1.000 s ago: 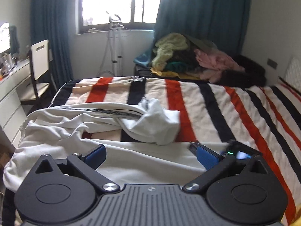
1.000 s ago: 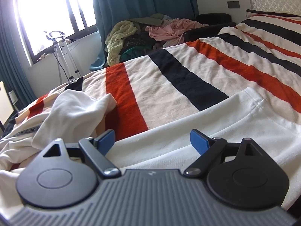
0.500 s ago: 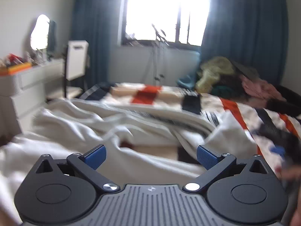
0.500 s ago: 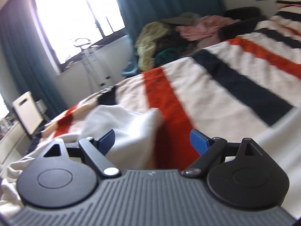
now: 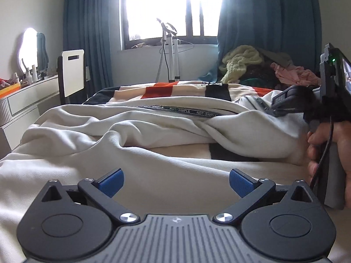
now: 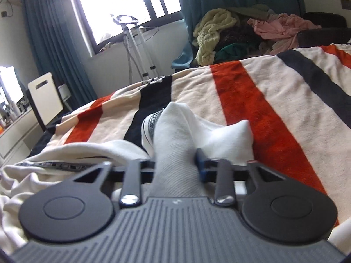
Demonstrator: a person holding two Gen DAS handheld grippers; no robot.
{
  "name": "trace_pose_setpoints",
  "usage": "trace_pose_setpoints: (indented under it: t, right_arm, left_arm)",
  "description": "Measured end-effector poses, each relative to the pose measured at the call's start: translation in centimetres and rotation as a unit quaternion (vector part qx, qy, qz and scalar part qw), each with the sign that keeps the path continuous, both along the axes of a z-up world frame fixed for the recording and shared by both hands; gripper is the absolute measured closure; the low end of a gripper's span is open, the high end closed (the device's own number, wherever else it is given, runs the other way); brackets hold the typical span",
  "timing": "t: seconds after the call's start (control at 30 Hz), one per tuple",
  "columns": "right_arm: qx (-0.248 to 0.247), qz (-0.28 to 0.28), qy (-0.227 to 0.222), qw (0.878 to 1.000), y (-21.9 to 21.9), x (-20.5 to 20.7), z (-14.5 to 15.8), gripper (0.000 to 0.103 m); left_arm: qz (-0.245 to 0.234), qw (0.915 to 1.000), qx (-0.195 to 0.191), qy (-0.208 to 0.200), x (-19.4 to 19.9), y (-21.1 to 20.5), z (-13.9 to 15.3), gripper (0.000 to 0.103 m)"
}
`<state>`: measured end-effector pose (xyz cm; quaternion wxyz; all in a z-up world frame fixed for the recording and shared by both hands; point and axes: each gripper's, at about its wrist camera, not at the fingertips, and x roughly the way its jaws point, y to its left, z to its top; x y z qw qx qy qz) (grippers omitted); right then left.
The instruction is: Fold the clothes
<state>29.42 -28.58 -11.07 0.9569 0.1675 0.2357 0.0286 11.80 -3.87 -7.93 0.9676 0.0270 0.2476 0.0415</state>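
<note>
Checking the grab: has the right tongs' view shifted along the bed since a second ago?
Yes. The right tongs swung left, toward the window, and have just closed on the white garment.

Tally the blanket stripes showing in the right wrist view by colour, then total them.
On the blanket:
Red stripes: 3
Dark stripes: 2
Total: 5

Garment (image 5: 153, 122) cream-white, black printed band. Blanket (image 6: 274, 100) cream with red and black stripes. Curtains (image 5: 267, 22) teal. Gripper pads (image 5: 238, 183) blue. Clothes pile (image 6: 241, 35) yellow-green, pink.
</note>
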Motion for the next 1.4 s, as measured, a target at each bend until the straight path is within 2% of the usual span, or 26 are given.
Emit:
trace_pose_setpoints:
  t: [0.1, 0.17, 0.27, 0.33, 0.4, 0.47, 0.63, 0.77, 0.83, 0.87, 0.9, 0.93, 0.97, 1.03, 1.13, 1.23, 1.33, 1.4]
  right_arm:
    - [0.022, -0.04, -0.041, 0.998, -2.1, -1.6, 1.7, 0.084]
    - [0.041, -0.071, -0.086, 0.993, -3.9, -3.1, 3.1, 0.085]
    - [0.045, -0.128, -0.164, 0.977, -6.1, -6.0, 4.7, 0.085]
    - [0.045, -0.171, -0.183, 0.967, -7.4, -7.3, 5.2, 0.084]
    - [0.066, -0.206, -0.178, 0.96, -8.6, -8.2, 4.8, 0.077]
    - [0.086, -0.245, -0.164, 0.952, -9.8, -9.1, 3.8, 0.074]
    - [0.152, -0.302, -0.093, 0.937, -14.6, -10.6, 1.4, 0.074]
    - [0.196, -0.314, -0.063, 0.927, -17.5, -12.2, 2.0, 0.074]
    - [0.206, -0.305, -0.044, 0.929, -18.4, -12.9, 2.8, 0.069]
    - [0.212, -0.299, -0.037, 0.93, -18.6, -13.4, 3.1, 0.06]
    - [0.217, -0.292, -0.031, 0.931, -18.9, -14.0, 3.5, 0.043]
    - [0.225, -0.283, -0.024, 0.932, -19.1, -14.5, 3.6, 0.032]
    - [0.237, -0.272, -0.016, 0.933, -19.4, -15.0, 3.8, 0.013]
    - [0.263, -0.248, 0.003, 0.932, -19.8, -15.7, 3.9, 0.012]
    - [0.299, -0.214, 0.027, 0.929, -20.2, -15.9, 4.1, 0.012]
    - [0.318, -0.187, 0.046, 0.928, -20.1, -14.8, 3.9, 0.012]
    - [0.321, -0.171, 0.067, 0.929, -20.1, -12.2, 3.0, 0.012]
    - [0.324, -0.168, 0.079, 0.928, -20.2, -10.3, 2.3, 0.012]
  left_arm:
    - [-0.001, 1.0, 0.0, -0.007, -0.4, -0.2, 0.3, 0.0]
    - [0.001, 0.9999, -0.002, -0.012, -0.5, -0.1, 0.5, 0.0]
    - [0.006, 0.9998, -0.011, -0.014, -0.7, 0.0, 0.7, 0.0]
    - [0.009, 0.9997, -0.017, -0.015, -0.8, 0.1, 0.8, 0.0]
    - [0.012, 0.9996, -0.02, -0.015, -0.8, 0.2, 0.8, 0.0]
    - [0.014, 0.9996, -0.018, -0.014, -0.6, 0.2, 0.6, 0.0]
    - [0.019, 0.9997, -0.015, -0.006, 0.0, -0.1, 0.2, 0.0]
    - [0.017, 0.9998, -0.01, -0.001, 0.3, -0.2, -0.2, 0.0]
    - [0.016, 0.9998, -0.008, 0.001, 0.3, -0.2, -0.3, 0.0]
    - [0.015, 0.9999, -0.007, 0.001, 0.4, -0.2, -0.3, 0.0]
    - [0.014, 0.9999, -0.008, 0.001, 0.3, -0.1, -0.3, 0.0]
    - [0.014, 0.9998, -0.011, 0.001, 0.2, -0.1, -0.3, 0.0]
    - [0.013, 0.9998, -0.014, 0.001, 0.1, 0.0, -0.2, 0.0]
    - [0.012, 0.9996, -0.025, 0.002, 0.0, 0.2, 0.0, 0.0]
    - [0.009, 0.9984, -0.056, 0.004, -0.2, 1.0, 0.8, 0.0]
    - [-0.002, 0.9938, -0.11, 0.013, 0.4, 2.2, 1.9, 0.0]
    - [0.002, 0.982, -0.187, 0.026, 2.7, 4.0, 3.0, 0.0]
    - [0.0, 0.9683, -0.247, 0.037, 5.1, 5.5, 3.3, 0.0]
